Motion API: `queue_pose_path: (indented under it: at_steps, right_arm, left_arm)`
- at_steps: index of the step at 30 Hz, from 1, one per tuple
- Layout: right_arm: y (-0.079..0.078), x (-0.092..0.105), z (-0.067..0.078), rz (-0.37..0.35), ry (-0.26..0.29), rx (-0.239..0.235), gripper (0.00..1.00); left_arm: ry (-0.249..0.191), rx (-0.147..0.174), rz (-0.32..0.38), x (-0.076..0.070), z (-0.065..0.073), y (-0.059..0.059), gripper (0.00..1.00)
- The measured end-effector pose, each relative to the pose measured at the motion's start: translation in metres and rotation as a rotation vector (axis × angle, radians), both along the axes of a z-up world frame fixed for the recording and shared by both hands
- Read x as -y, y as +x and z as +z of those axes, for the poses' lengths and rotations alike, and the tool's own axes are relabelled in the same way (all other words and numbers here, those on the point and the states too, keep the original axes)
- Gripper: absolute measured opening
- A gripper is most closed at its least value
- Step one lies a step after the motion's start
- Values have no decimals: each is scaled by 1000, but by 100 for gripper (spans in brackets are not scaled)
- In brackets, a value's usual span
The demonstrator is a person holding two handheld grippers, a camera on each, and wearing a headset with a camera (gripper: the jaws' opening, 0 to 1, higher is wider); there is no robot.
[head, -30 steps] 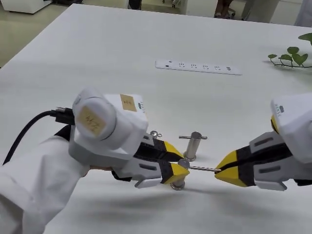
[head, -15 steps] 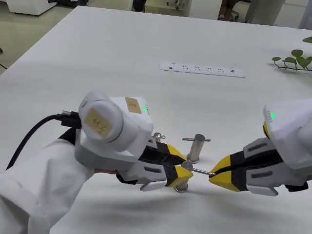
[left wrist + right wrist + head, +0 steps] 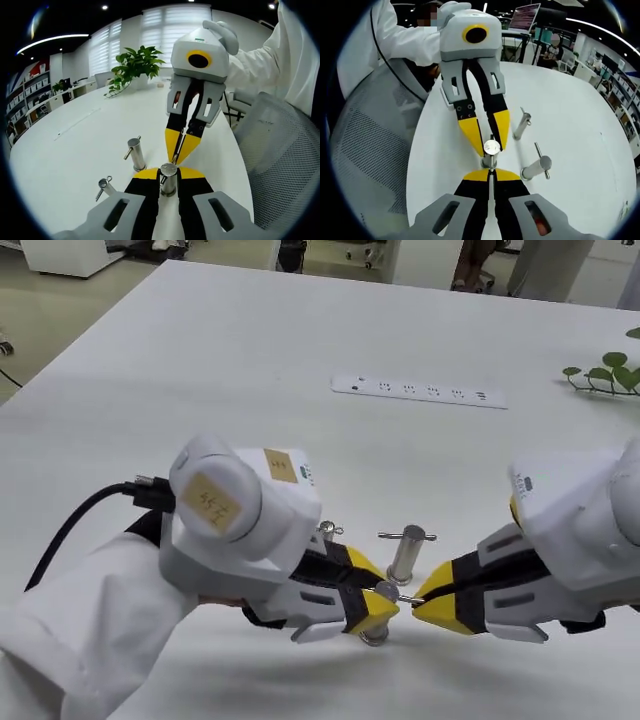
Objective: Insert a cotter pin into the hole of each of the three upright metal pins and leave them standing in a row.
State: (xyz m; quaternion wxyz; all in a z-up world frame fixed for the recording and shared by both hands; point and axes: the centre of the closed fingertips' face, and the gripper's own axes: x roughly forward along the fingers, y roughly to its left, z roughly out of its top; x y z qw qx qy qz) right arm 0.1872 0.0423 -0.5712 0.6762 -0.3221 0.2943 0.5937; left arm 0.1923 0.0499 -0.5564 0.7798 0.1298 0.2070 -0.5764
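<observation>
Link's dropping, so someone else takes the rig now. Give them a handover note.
Left gripper: shut on the near pin, holding it upright.
Right gripper: shut on a cotter pin, its tip at that pin's hole.
Done: middle pin and far pin carry cotter pins.
To do: seat this one, release, leave all three in a row.

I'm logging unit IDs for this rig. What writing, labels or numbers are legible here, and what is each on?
Yellow sticker on the left claw housing: handwritten marks, too blurred to read.
Tan sticker beside it: blurred.
Small badge on the right claw housing: too small.
Power strip: no legible marks.
</observation>
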Motion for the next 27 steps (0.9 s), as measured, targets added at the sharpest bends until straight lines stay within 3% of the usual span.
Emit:
queue_pose_path:
  at_steps: [17,19,27]
  right_arm:
    - [1,-14,0,90,-21,16,0]
    - [1,-14,0,109,-26,35,0]
    - [1,-15,-1,96,-19,33,0]
  left_arm:
    - [5,-12,1,-2,0,-1,10]
    - [5,-9,0,-2,0,-1,10]
    - [-5,-23,5,-3,0,-2,10]
